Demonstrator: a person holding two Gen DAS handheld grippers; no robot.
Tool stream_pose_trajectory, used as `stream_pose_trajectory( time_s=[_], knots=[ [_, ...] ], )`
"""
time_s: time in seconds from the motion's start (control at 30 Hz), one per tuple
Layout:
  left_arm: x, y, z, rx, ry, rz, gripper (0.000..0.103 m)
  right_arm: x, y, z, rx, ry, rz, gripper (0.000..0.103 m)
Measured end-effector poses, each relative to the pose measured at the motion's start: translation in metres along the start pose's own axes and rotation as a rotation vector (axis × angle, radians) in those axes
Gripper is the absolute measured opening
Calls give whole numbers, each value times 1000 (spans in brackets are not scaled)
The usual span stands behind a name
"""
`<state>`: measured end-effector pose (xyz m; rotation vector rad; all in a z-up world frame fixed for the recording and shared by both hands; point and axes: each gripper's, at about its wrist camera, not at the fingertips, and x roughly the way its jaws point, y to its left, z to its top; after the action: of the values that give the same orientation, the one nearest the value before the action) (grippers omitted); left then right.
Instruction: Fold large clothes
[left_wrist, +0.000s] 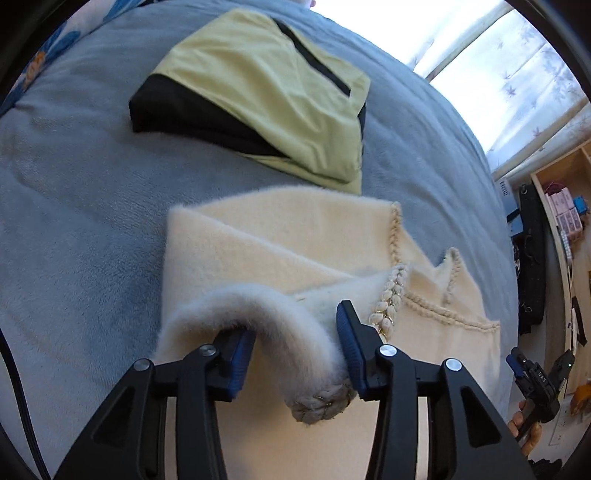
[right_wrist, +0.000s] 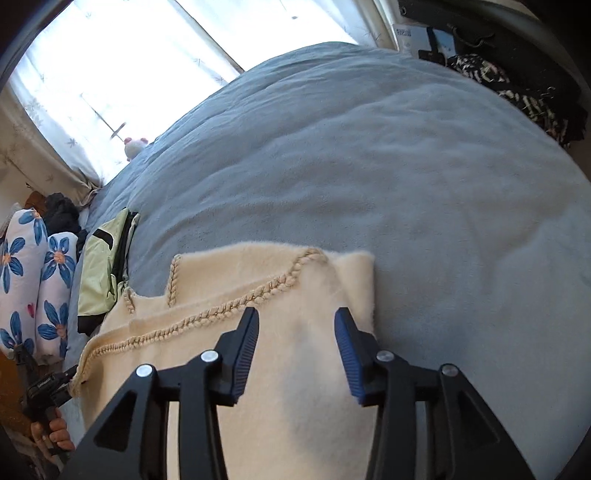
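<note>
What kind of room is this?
Most likely a bedroom. A soft grey-blue fleece blanket covers a wide bed, white pillows with blue flowers lie at one end, and a sheer white curtain hangs at the bright window.

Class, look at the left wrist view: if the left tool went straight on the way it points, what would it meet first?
Most likely the cream fuzzy garment: its furry edge already hangs between the open left tool.

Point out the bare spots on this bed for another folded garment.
Widest free patch: grey fleece blanket right of the fuzzy cream braid-trimmed garment, reaching the far edge. Another lies left of the folded yellow-green and black jacket. The jacket nearly abuts the cream garment.
</note>
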<state>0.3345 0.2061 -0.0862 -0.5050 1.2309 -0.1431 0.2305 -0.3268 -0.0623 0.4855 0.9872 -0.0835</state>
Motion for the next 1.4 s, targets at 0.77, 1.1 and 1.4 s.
stream_pose_trajectory(
  time_s=[0.77, 1.1, 1.4],
  knots=[
    [-45, -17, 29, 172, -53, -54, 91, 45, -9, 0, -132, 28, -49, 58],
    [6, 3, 19, 371, 0, 199, 58, 47, 4, 4, -208, 3, -16, 49],
    [32, -4, 20, 469, -19, 213, 47, 70, 17, 3, -284, 42, -60, 38]
  ],
)
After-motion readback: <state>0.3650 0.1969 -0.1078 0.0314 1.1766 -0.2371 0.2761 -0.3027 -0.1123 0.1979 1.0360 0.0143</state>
